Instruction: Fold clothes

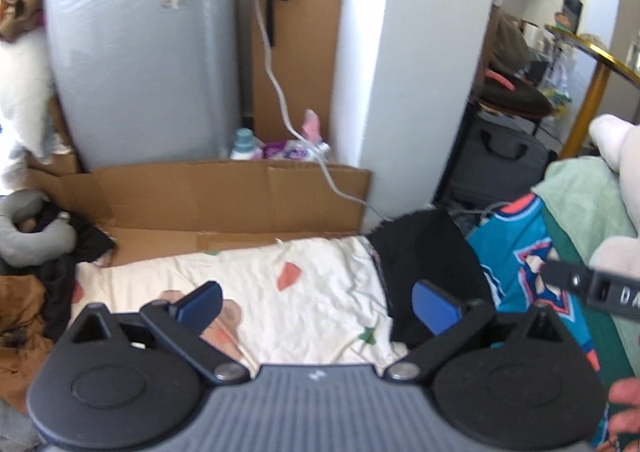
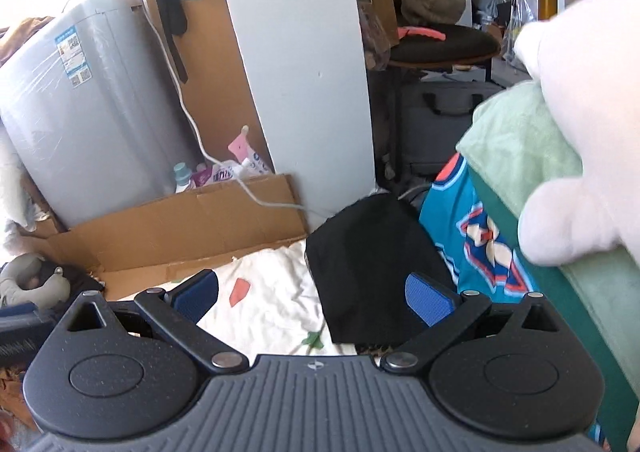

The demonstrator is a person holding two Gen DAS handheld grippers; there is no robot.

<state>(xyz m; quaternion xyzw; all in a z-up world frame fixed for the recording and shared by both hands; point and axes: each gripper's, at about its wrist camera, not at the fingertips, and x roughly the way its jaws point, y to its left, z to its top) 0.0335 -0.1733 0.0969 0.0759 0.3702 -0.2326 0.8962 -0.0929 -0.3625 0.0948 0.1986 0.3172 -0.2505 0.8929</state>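
both grippers' fingers stand wide and hold nothing: left gripper [image 1: 318, 306], right gripper [image 2: 312, 298]; black cloth [image 2: 372, 272] lies flat on the patterned sheet [image 1: 256, 284], beside a teal jersey [image 2: 456, 212]; soft, light, floppy, i judge; pinch its near corners.
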